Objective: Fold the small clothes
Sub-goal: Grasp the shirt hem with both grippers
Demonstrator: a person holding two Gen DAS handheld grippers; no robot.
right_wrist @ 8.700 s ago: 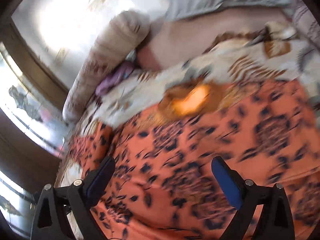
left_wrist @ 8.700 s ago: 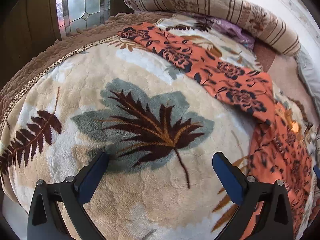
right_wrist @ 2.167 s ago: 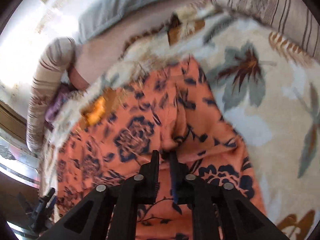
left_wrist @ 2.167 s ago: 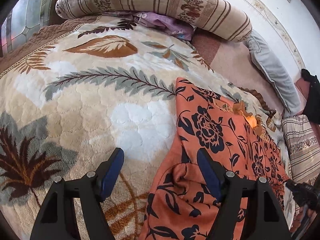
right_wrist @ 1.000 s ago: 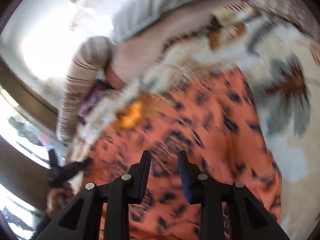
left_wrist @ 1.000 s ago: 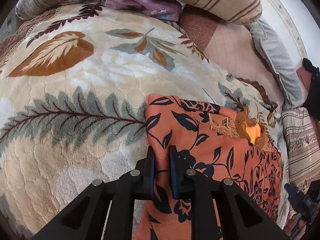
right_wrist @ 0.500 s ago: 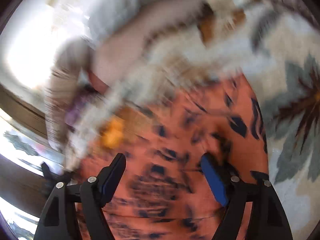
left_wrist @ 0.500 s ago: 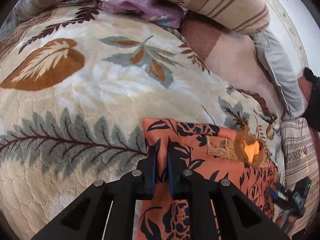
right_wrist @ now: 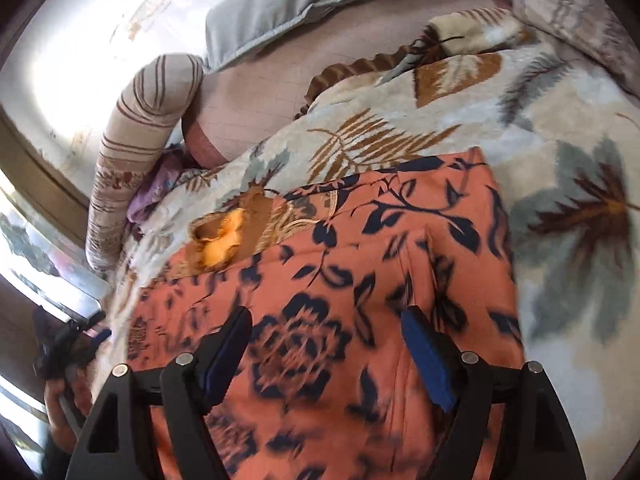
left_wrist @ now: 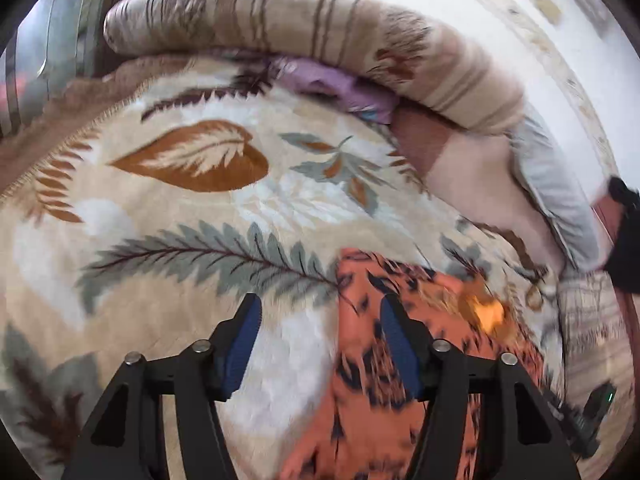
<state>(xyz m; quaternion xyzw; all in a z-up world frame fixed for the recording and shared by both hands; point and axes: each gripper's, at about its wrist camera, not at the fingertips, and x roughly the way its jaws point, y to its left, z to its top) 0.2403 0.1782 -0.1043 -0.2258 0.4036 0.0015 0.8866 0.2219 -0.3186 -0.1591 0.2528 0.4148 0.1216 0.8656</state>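
**Both jaws released over the garment; a fold lies in place, next grasp pending**

Left gripper (left_wrist: 320, 320): jaws spread wide, nothing between them. The right-hand finger sits over the left edge of the orange flowered garment (left_wrist: 384, 360); the other finger is over bare blanket (left_wrist: 180, 208). Frame is motion-blurred, so I cannot tell whether either finger touches the cloth.

Right gripper (right_wrist: 326, 336): jaws likewise spread, empty, poised above the middle of the garment (right_wrist: 340, 280), over a large dark flower of the print. Contact cannot be judged.

Garment: lies flat on the leaf-patterned blanket on the bed. Its far edge looks doubled over, with a straight upper hem and a yellow-orange trim patch (right_wrist: 220, 240) at the far corner nearest the left gripper. A lengthwise crease runs down the cloth by the right gripper's right-hand finger.

Surroundings: striped bolster (left_wrist: 320, 40) and grey pillow (right_wrist: 320, 0) at the head of the bed, purple cloth (left_wrist: 340, 84) tucked beneath the bolster.

Judgement: one fold appears set and let go; task partly done. Next move likely calls for closing each pair of jaws on an edge or corner, both layers together, and lifting evenly so the laid fold does not slide open.
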